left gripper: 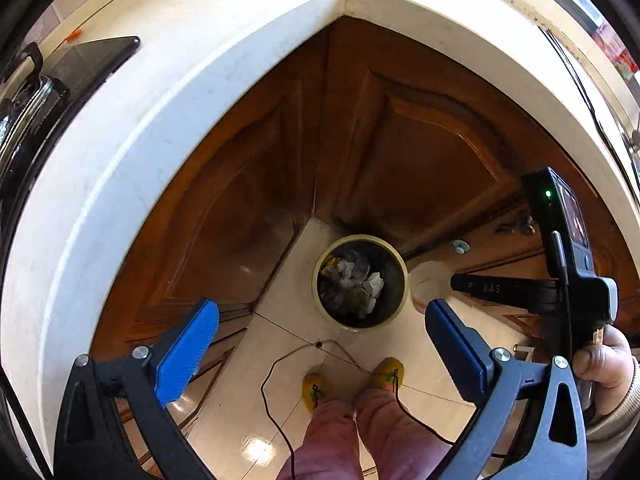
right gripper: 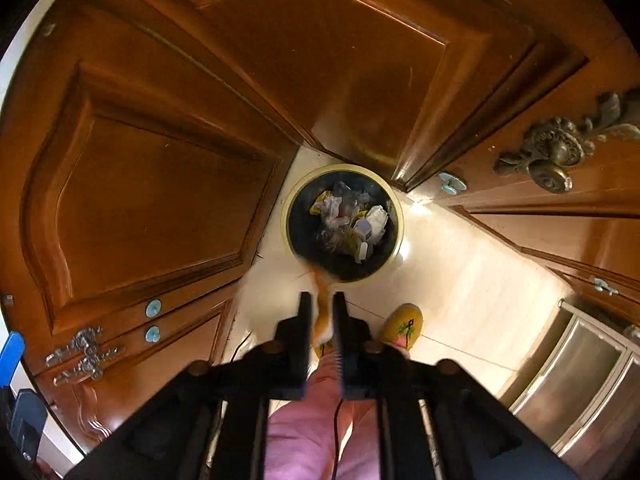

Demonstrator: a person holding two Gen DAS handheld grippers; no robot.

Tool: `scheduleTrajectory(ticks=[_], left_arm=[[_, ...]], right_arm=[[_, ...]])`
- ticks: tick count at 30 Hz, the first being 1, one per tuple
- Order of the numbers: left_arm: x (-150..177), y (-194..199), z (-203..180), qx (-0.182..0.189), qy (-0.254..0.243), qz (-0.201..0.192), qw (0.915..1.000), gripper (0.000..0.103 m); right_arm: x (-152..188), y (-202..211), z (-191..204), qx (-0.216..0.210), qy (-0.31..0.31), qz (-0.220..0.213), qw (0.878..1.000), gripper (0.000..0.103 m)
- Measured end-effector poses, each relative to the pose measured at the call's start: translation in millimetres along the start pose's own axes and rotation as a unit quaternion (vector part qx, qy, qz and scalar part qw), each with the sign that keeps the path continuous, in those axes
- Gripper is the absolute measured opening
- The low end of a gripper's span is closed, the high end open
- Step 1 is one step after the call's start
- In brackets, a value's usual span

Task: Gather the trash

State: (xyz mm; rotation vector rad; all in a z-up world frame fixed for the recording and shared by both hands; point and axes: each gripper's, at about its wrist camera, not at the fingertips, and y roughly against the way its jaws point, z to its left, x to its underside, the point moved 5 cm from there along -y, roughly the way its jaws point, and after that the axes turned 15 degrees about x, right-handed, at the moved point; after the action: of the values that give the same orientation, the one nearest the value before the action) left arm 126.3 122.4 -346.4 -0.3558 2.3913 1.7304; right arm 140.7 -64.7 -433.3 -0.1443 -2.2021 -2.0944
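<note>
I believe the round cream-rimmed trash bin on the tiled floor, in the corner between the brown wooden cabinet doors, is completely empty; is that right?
Not quite: the round cream-rimmed trash bin is not empty. It holds crumpled white and yellow wrappers, as the right wrist view shows clearly. It does stand on the tiled floor in the corner between the brown wooden cabinet doors.

1 bin (right gripper: 342, 222), 2 slippers (left gripper: 317, 387), 2 claws (left gripper: 320, 344)

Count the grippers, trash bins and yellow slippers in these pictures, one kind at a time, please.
Grippers: 2 (left gripper, right gripper)
Trash bin: 1
Yellow slippers: 2
Total: 5
</note>
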Motion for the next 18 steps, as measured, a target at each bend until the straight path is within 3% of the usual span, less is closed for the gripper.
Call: scheduleTrajectory(ticks=[2,10,18], left_arm=[[-3,1,1,0.002,0.004,-0.003,1.0,0.102],[-15,4,-8,0.017,0.0,-0.006,0.9998,0.102],[-21,14,-36,0.027,-0.027,-0.009,0.9993,0.102]], right_arm=[[0,5,0,0.002,0.005,-0.006,1.0,0.037],[6,19,-3,-0.019,0.006,-0.007,1.0,0.037],[27,62,-21,-0.056,-0.022,-0.045,0.997,0.037]])
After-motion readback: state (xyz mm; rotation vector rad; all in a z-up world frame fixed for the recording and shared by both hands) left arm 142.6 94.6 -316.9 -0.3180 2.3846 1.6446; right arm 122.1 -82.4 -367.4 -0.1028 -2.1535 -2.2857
